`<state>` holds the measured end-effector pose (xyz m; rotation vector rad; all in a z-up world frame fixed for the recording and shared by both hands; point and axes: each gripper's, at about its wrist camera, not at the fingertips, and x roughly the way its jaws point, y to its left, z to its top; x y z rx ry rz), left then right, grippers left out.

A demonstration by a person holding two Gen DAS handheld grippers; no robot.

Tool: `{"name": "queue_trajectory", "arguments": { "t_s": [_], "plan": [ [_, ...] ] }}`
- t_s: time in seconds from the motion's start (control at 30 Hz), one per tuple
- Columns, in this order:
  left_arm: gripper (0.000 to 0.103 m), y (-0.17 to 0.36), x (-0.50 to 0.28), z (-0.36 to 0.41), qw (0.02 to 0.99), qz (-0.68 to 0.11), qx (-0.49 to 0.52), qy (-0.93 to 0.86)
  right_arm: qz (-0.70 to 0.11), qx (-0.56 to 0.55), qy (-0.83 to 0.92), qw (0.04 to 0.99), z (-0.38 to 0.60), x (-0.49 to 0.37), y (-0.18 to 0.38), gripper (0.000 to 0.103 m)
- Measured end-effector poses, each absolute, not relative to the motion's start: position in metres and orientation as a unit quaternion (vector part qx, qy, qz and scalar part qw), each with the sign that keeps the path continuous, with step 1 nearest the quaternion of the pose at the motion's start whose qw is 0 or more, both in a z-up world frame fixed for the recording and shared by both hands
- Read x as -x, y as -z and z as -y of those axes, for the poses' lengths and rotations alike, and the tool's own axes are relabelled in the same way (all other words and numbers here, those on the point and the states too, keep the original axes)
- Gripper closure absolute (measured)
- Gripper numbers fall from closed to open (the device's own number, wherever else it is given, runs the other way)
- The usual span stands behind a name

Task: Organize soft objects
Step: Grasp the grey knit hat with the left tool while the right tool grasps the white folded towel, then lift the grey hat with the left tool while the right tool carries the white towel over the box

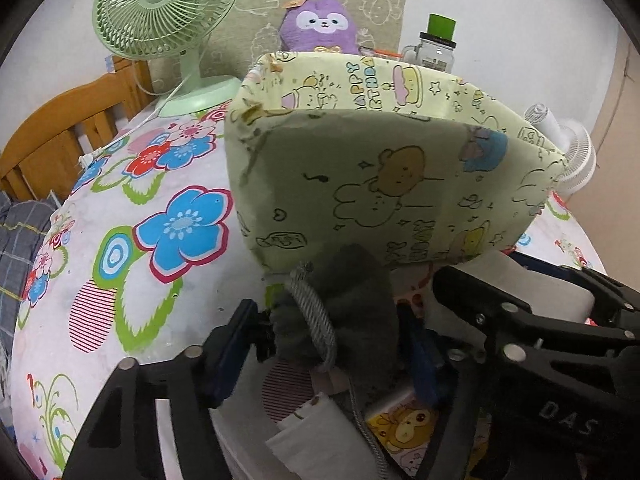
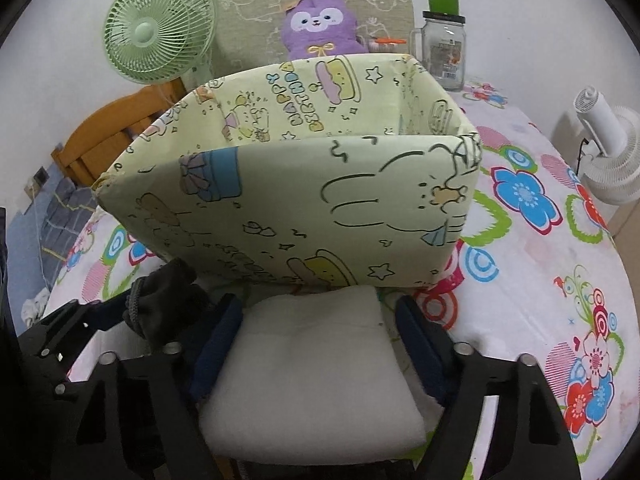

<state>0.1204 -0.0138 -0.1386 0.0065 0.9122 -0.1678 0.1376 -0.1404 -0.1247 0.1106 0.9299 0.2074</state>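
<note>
A pale yellow fabric box (image 1: 380,184) (image 2: 300,200) with cartoon prints stands open on the flowered tablecloth (image 1: 132,264), right behind both grippers. In the left wrist view my left gripper (image 1: 326,312) is shut on a dark grey soft pouch (image 1: 352,300) with a grey cord, both pads against its sides. In the right wrist view my right gripper (image 2: 319,308) is shut on a white folded cloth (image 2: 312,368) that fills the gap between its blue pads and touches the box's near wall. The grey pouch (image 2: 160,300) shows at the left there.
Behind the box sit a purple plush (image 2: 316,24), a green fan (image 2: 160,32) and a glass jar (image 2: 444,52) with a green lid. A white fan (image 2: 608,148) stands at the right, a wooden chair (image 1: 60,128) at the left. Under the left gripper lie a white tissue pack (image 1: 316,436) and a bear-print item (image 1: 404,428).
</note>
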Motion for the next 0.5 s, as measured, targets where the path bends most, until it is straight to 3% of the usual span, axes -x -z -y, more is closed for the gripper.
{"name": "queue_trajectory", "arguments": {
  "t_s": [0.2, 0.5],
  "plan": [
    [0.041, 0.135, -0.118, 0.013, 0.897, -0.435, -0.003, 0.085, -0.441, -0.050, -0.101, 0.890, 0.138, -0.135, 0.121, 0.036],
    [0.042, 0.124, -0.110, 0.010, 0.903, -0.422, 0.001, 0.087, -0.428, -0.051, -0.102, 0.897, 0.136, -0.126, 0.109, 0.037]
  ]
}}
